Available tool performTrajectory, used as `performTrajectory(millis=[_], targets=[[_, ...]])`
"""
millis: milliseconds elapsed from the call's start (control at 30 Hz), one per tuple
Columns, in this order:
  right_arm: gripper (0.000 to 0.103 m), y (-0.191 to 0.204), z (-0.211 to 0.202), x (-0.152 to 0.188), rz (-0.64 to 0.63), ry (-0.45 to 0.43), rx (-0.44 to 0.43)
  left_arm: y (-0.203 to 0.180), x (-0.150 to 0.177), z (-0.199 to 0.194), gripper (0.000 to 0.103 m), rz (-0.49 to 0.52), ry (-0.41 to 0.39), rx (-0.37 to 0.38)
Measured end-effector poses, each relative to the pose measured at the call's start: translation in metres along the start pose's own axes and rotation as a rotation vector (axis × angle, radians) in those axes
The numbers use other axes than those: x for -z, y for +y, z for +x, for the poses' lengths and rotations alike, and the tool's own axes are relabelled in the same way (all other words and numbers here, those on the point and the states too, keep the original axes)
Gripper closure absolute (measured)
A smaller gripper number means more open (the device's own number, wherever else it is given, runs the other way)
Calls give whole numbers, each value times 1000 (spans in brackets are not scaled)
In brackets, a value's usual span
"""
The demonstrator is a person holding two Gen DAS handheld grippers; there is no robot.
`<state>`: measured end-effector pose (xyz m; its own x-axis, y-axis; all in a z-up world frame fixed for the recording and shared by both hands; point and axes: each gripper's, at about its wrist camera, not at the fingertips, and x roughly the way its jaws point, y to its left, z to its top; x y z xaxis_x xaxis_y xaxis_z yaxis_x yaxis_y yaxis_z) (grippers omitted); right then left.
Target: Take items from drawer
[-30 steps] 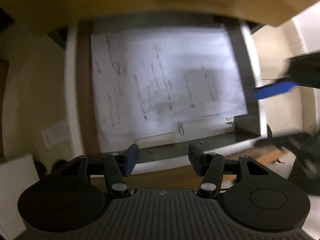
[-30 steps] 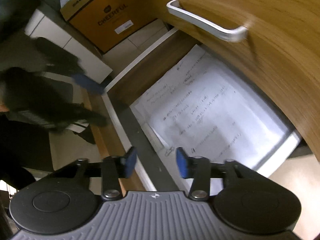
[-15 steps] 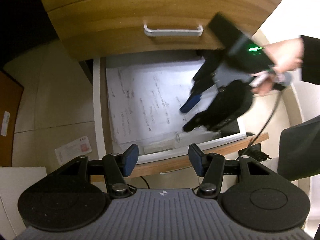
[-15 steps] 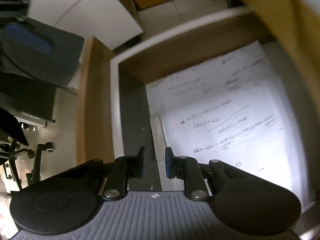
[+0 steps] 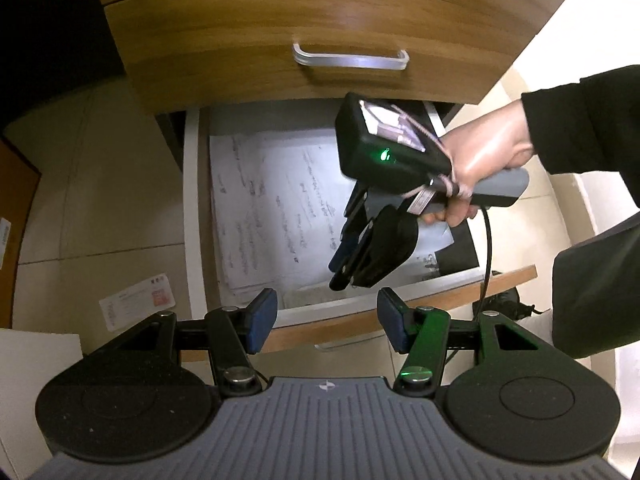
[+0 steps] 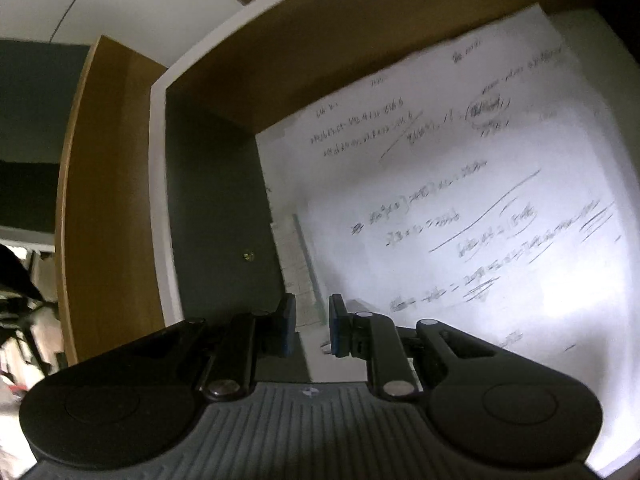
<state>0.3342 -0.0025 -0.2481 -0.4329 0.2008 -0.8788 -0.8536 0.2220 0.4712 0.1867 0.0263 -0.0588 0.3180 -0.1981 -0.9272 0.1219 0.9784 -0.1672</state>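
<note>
The lower drawer (image 5: pixel 192 216) is pulled open and holds a stack of handwritten white papers (image 5: pixel 272 208), which also fill the right wrist view (image 6: pixel 460 220). A small pale gridded slip (image 6: pixel 298 268) lies at the papers' edge on the dark drawer floor (image 6: pixel 216 220). My left gripper (image 5: pixel 326 316) is open and empty, held above the drawer's front edge. My right gripper (image 6: pixel 312 324) is down inside the drawer, its jaws narrowed with a small gap around the slip's near end; it also shows in the left wrist view (image 5: pixel 340 264).
A closed wooden drawer with a metal handle (image 5: pixel 350 60) overhangs the open one. The drawer's white side wall (image 6: pixel 158 184) and wooden front panel (image 6: pixel 100 184) stand left of my right gripper. A paper card (image 5: pixel 138 304) lies on the tiled floor.
My left gripper pulled back from the drawer. My right gripper swung in over the papers, descended into the drawer and narrowed its jaws near the slip.
</note>
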Motion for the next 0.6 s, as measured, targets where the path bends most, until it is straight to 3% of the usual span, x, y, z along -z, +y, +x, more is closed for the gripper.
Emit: performTrajectory(millis=[300,433,500,600], targets=[[91,-5,14,6,45,24,-9,-1,-14,-5,44,-3,-23,30],[91,-12,9,8,91,20,-60,0,-15,-5,44,-7,-21,34],[98,-14,7,8,109,25,-105,1,-15,-4,44,-11,-21,33],[99,-15,8,9,113,32,-123,5,-15,-5,44,-22,-24,34]])
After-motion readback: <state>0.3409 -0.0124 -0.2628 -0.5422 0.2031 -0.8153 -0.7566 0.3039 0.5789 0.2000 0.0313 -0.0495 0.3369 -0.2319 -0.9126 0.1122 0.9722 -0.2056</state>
